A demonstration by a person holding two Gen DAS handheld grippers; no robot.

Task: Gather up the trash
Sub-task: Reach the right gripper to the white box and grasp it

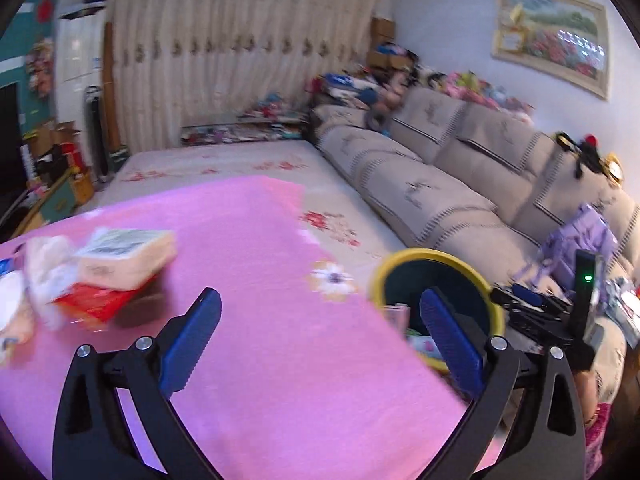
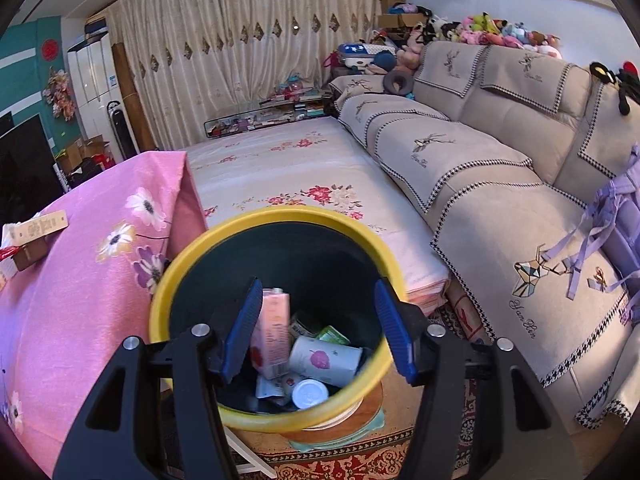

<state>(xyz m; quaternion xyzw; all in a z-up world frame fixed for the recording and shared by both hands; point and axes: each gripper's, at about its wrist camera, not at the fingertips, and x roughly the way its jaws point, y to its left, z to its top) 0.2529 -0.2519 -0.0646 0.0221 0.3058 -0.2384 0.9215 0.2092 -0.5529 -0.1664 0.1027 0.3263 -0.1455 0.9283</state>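
Observation:
A yellow-rimmed dark bin [image 2: 276, 216] stands beside the pink-covered table [image 2: 80, 300]. It holds a pink carton [image 2: 274, 332], a white can with a purple print [image 2: 324, 360] and other trash. My right gripper [image 2: 316, 328] is open and empty right above the bin's mouth. My left gripper [image 1: 316, 340] is open and empty over the pink cloth [image 1: 260, 320]. Trash lies at the table's left: a beige packet [image 1: 128, 258] on a red box [image 1: 94, 304], with crumpled white paper [image 1: 44, 276]. The bin [image 1: 424, 256] shows behind the left gripper's right finger.
A beige sofa [image 2: 500, 160] runs along the right, with a lilac bag [image 2: 624, 216] on it. A floral-sheeted bed [image 2: 280, 176] lies beyond the table. The right hand-held gripper [image 1: 552, 312] shows at right in the left wrist view. A patterned rug [image 2: 360, 464] covers the floor.

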